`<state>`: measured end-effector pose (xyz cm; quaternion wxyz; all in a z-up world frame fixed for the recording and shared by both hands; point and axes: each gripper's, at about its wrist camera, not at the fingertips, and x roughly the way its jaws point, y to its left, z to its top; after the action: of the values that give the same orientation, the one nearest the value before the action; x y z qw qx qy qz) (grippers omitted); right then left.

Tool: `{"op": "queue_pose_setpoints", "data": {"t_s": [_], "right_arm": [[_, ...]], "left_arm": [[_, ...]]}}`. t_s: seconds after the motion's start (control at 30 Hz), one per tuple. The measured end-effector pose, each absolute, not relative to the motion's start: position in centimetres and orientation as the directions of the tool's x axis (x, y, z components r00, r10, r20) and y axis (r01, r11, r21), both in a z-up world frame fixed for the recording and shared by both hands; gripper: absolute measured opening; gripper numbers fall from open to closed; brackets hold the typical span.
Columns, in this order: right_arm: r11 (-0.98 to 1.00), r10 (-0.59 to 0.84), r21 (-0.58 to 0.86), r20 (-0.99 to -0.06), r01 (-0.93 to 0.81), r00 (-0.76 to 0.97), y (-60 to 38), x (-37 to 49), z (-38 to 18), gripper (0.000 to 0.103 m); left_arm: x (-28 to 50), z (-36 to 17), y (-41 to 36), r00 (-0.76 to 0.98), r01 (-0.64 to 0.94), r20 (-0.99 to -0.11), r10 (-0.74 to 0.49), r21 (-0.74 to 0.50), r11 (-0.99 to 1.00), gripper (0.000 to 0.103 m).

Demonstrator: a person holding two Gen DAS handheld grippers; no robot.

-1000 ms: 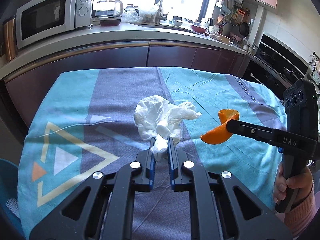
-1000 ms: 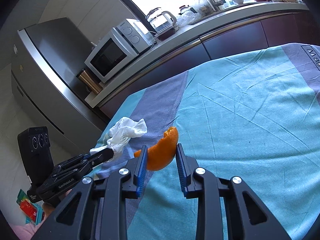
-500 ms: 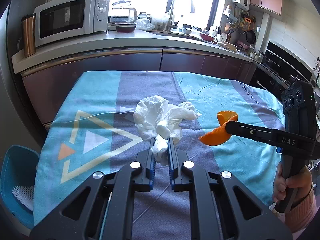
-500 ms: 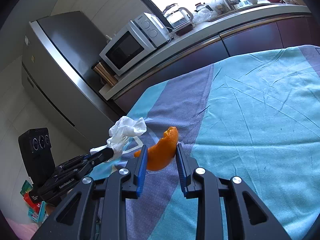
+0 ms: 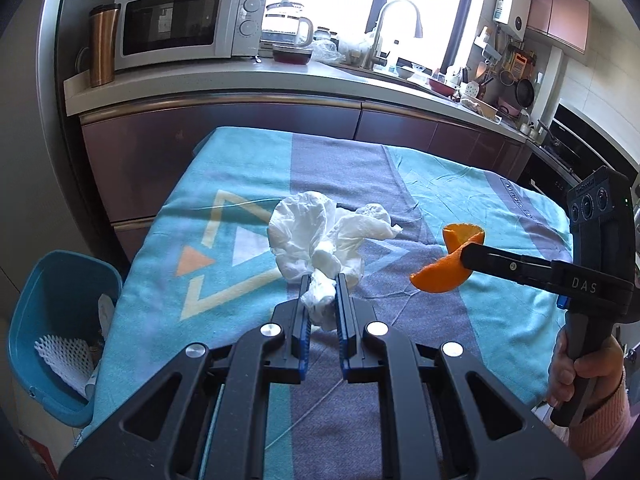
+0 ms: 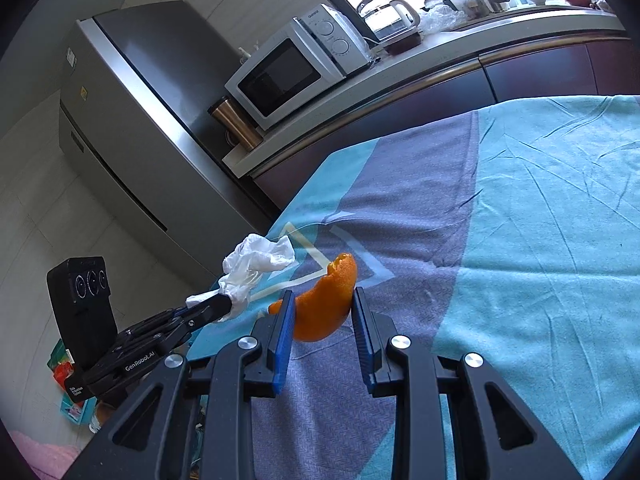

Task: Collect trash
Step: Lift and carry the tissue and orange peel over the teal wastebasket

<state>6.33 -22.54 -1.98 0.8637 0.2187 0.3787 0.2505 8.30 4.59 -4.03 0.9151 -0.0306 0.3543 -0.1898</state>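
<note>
My left gripper [image 5: 320, 286] is shut on a crumpled white tissue [image 5: 320, 232] and holds it above the cloth-covered table [image 5: 248, 168]. My right gripper [image 6: 322, 300] is shut on a piece of orange peel [image 6: 324, 304], also held above the table. In the left wrist view the peel [image 5: 444, 276] hangs at the right gripper's tips, to the right of the tissue. In the right wrist view the tissue [image 6: 256, 266] sits at the left gripper's tips, to the left of the peel. A blue bin [image 5: 48, 332] with white foam netting inside stands on the floor left of the table.
A kitchen counter [image 5: 240, 80] runs behind the table with a microwave [image 5: 180, 28], a metal tumbler [image 5: 102, 44], a kettle and a sink. A steel fridge [image 6: 132, 128] stands at the left. An oven [image 5: 580, 156] is at the far right.
Both grippers have drawn back and swung left with their loads still held. The blue bin has come further into the left wrist view at the table's left edge.
</note>
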Motion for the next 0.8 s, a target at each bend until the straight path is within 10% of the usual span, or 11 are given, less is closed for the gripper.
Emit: {"op": "queue_pose_setpoints", "data": {"t_s": [0.8], "right_arm": [[0.745,0.66,0.564,-0.546,-0.355,0.516,-17.1,6.5,-1.6,0.027]], "left_arm": [[6.3,-2.8,9.2,0.727,0.245,-0.616,-0.303,-0.18,0.953,0.011]]}}
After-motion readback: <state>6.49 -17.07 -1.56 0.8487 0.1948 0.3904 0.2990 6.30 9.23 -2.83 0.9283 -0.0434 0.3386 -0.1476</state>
